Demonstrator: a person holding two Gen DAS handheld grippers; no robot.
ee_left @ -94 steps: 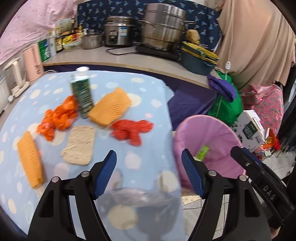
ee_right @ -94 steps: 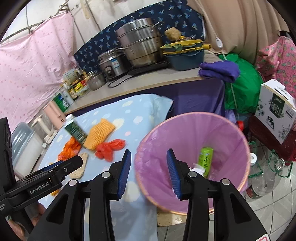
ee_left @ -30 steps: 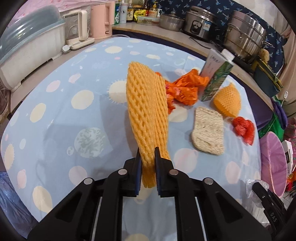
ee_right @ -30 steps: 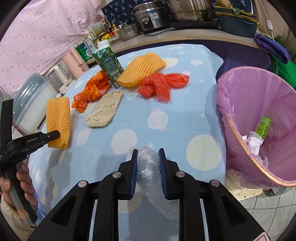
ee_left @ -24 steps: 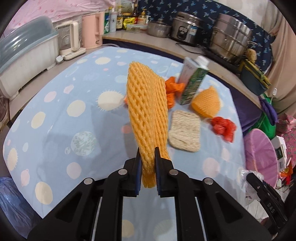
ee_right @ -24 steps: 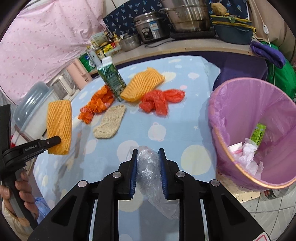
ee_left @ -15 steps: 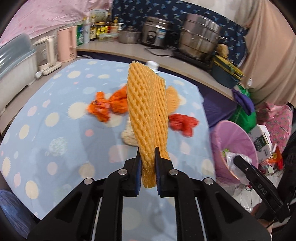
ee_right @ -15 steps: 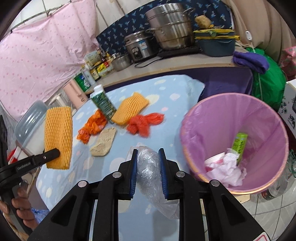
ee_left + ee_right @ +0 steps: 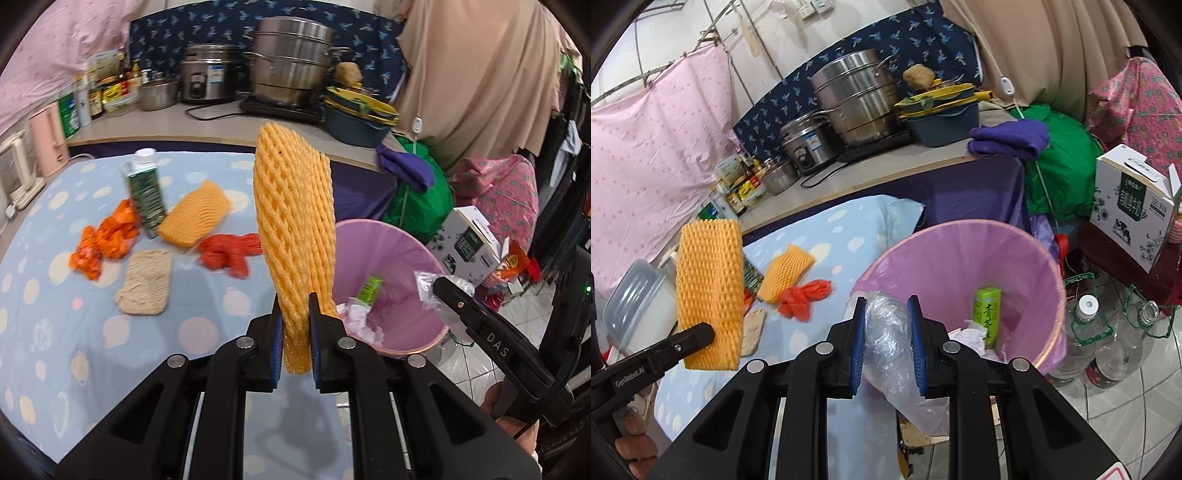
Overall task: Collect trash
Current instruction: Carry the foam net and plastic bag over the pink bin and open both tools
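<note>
My left gripper (image 9: 295, 328) is shut on an orange foam net sleeve (image 9: 293, 225), which stands upright above the table's near edge, just left of the pink-lined trash bin (image 9: 417, 243). The same sleeve (image 9: 709, 291) shows at the left of the right wrist view. My right gripper (image 9: 888, 332) is shut on a crumpled clear plastic bag (image 9: 890, 332) that hangs over the near rim of the bin (image 9: 1027, 251). In the bin lie a green carton (image 9: 988, 314) and white tissue (image 9: 971, 338). The right gripper's finger (image 9: 458, 299) reaches over the bin's right rim.
On the blue spotted tablecloth (image 9: 55, 295) lie a second orange net (image 9: 194, 214), a red plastic bag (image 9: 229, 254), orange wrappers (image 9: 107, 240), a beige pad (image 9: 146, 282) and an upright green carton (image 9: 146, 192). Pots stand on the counter (image 9: 221, 125) behind. Empty bottles (image 9: 1108, 350) sit on the floor right of the bin.
Both grippers have risen and swung right from over the table toward the bin, each keeping its load. The bin now sits close in front of both.
</note>
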